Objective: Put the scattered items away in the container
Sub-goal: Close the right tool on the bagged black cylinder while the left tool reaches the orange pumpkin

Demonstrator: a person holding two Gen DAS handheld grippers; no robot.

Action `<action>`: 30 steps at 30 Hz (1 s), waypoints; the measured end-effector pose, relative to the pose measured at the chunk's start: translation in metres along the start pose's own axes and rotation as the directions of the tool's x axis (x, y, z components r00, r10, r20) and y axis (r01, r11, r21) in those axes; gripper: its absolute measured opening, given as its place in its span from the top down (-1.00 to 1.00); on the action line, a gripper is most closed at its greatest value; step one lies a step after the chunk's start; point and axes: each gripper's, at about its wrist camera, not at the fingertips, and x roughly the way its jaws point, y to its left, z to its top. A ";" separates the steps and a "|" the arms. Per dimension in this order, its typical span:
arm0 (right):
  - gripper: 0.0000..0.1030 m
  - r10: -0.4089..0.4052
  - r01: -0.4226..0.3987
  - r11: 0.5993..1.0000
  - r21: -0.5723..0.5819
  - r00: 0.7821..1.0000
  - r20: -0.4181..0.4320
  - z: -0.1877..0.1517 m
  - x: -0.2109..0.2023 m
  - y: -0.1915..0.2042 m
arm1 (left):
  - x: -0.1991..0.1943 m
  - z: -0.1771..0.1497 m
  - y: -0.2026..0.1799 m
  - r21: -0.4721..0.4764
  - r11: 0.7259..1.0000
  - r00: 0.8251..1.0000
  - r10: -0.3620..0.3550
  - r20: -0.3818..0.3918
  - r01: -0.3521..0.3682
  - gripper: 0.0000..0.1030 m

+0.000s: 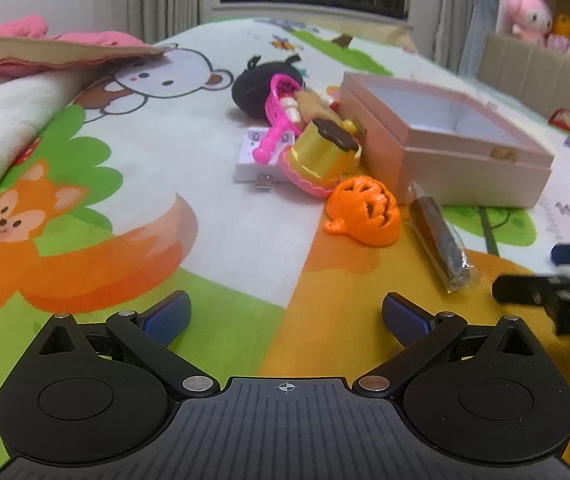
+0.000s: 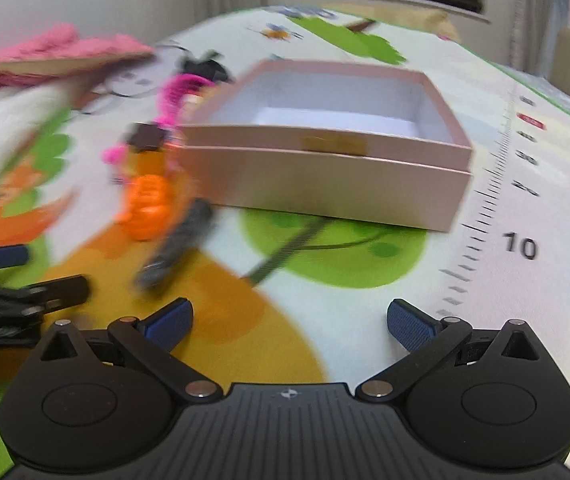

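Hovering over the play mat (image 1: 221, 208) with both tools empty, toys not yet boxed.

Nearest the left gripper (image 1: 285, 322) lies the wrapped brown stick (image 1: 439, 240), then the orange pumpkin (image 1: 365, 210), then the yellow pudding toy (image 1: 321, 152) and pink racket (image 1: 279, 114), all just beside the pink box (image 1: 457, 160), which looks empty. Judged best: take the stick first, across its narrow width, lift clear of the box wall, release low inside. The right gripper (image 2: 291, 322) faces the box; both sets of jaws stand wide apart, touching nothing.
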 end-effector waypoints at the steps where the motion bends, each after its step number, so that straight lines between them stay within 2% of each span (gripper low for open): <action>1: -1.00 0.025 -0.025 1.000 -0.015 0.999 0.034 -0.003 -0.007 0.006 | -0.002 0.000 0.003 -0.017 1.000 1.000 -0.007 0.008 0.008 -1.00; 4: -1.00 0.029 -0.016 0.992 -0.124 0.995 0.097 -0.008 -0.015 0.033 | -0.003 -0.001 0.010 -0.075 0.997 1.000 0.001 0.028 0.001 -1.00; 6: -1.00 0.010 0.007 0.979 -0.202 0.996 0.083 -0.006 -0.006 0.049 | -0.004 -0.001 0.011 -0.085 0.996 0.999 0.012 0.033 -0.009 -1.00; 8: -1.00 -0.074 0.087 0.966 -0.243 0.995 0.061 0.001 0.007 0.054 | -0.003 -0.001 0.010 -0.070 0.997 1.000 0.015 0.026 -0.013 -1.00; 10: -1.00 -0.173 0.185 0.956 -0.226 0.982 0.073 0.005 0.012 0.043 | -0.002 0.000 0.007 -0.042 0.999 1.000 0.024 0.009 -0.024 -1.00; 12: -1.00 -0.276 0.289 0.944 -0.160 0.956 0.098 0.008 0.009 0.022 | 0.000 0.000 0.002 -0.003 0.999 0.999 0.044 -0.003 -0.044 -1.00; 14: -1.00 -0.309 0.320 0.942 -0.097 0.944 0.119 0.005 -0.002 0.000 | -0.001 0.002 -0.004 0.023 0.998 0.998 0.062 -0.002 -0.062 -1.00; 18: -1.00 -0.246 0.243 0.969 0.043 0.963 0.109 -0.007 -0.019 -0.041 | -0.011 0.020 -0.018 0.040 0.999 0.996 -0.023 0.086 0.019 -1.00; 20: -1.00 -0.227 0.219 0.972 0.087 0.969 0.098 -0.015 -0.021 -0.054 | -0.005 0.030 -0.029 0.079 0.997 0.993 -0.022 0.114 0.013 -1.00; 23: -1.00 -0.194 0.185 0.978 0.095 0.976 0.098 -0.021 -0.018 -0.055 | 0.016 0.039 -0.041 0.138 0.990 0.996 -0.004 0.088 -0.008 -0.99; 24: -1.00 -0.181 0.174 0.982 0.072 0.977 0.115 -0.021 -0.021 -0.051 | 0.023 0.040 -0.044 0.153 0.988 0.997 0.001 0.073 -0.012 -0.93; 25: -1.00 -0.166 0.161 0.986 0.043 0.977 0.135 -0.021 -0.024 -0.046 | 0.029 0.040 -0.046 0.164 0.986 0.998 0.006 0.058 -0.016 -0.66; 26: -0.99 -0.151 0.150 0.989 0.019 0.977 0.151 -0.021 -0.027 -0.042 | 0.034 0.041 -0.047 0.169 0.986 0.999 0.003 0.041 -0.010 -0.49; 27: -0.97 -0.130 0.133 0.991 -0.008 0.978 0.165 -0.020 -0.031 -0.038 | 0.038 0.042 -0.047 0.169 0.986 1.000 -0.008 0.023 0.004 -0.41; 29: -0.77 -0.073 0.083 0.995 -0.057 0.983 0.167 -0.016 -0.031 -0.028 | 0.045 0.044 -0.049 0.165 0.986 1.000 -0.021 0.010 0.019 -0.45; 30: -0.72 -0.043 0.055 0.996 -0.076 0.987 0.155 -0.013 -0.029 -0.023 | 0.047 0.045 -0.050 0.171 0.985 1.000 -0.023 0.011 0.021 -0.40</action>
